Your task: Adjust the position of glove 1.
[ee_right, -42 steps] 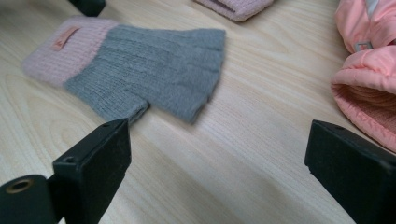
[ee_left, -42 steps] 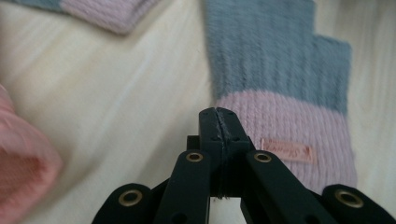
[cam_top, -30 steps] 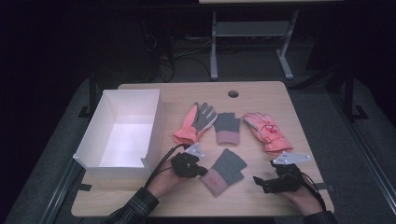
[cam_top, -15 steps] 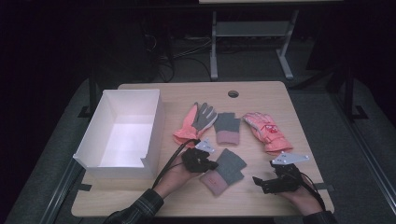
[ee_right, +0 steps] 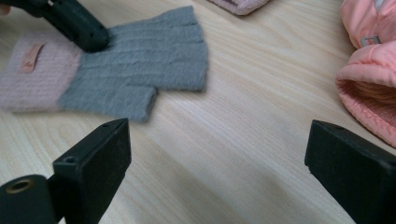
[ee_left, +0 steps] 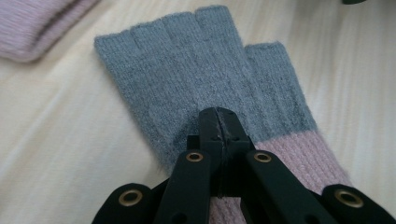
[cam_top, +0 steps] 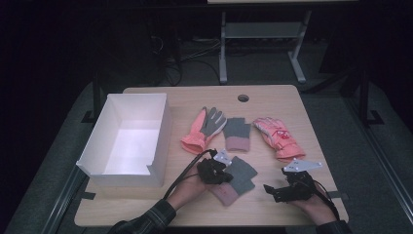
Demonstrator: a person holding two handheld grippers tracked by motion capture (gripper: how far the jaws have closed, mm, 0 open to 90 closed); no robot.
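A dim room is seen around a light wooden surface (cam_top: 195, 97), with a metal stand on the floor behind it. A white open box (cam_top: 126, 139) is set at the left side of the surface. Near the middle, three gloves are laid in a row: an orange glove with a grey palm (cam_top: 203, 127), a grey fingerless glove with a pink cuff (cam_top: 237, 133), and a pink padded glove (cam_top: 278, 137) at the right.

A second grey fingerless glove (cam_top: 236, 179) is laid nearer the person, tilted, cuff toward the near edge. In the left gripper view the grey knit body and pink ribbed cuff of this glove (ee_left: 205, 79) are spread flat on the wood.

The left claw (cam_top: 220, 173) is placed over the left part of that glove. In the left gripper view its jaws (ee_left: 218, 122) are seen closed together, tips pressed into the grey knit near the boundary with the cuff. A small fold of fabric appears to be pinched between the tips; how much is caught cannot be told. In the right gripper view the same claw (ee_right: 91, 39) is seen resting on the glove (ee_right: 140, 65) by the cuff.

The right claw (cam_top: 272, 191) is held just above the surface, to the right of the glove and apart from it. Its jaws are spread wide, with bare wood between them (ee_right: 217, 154).
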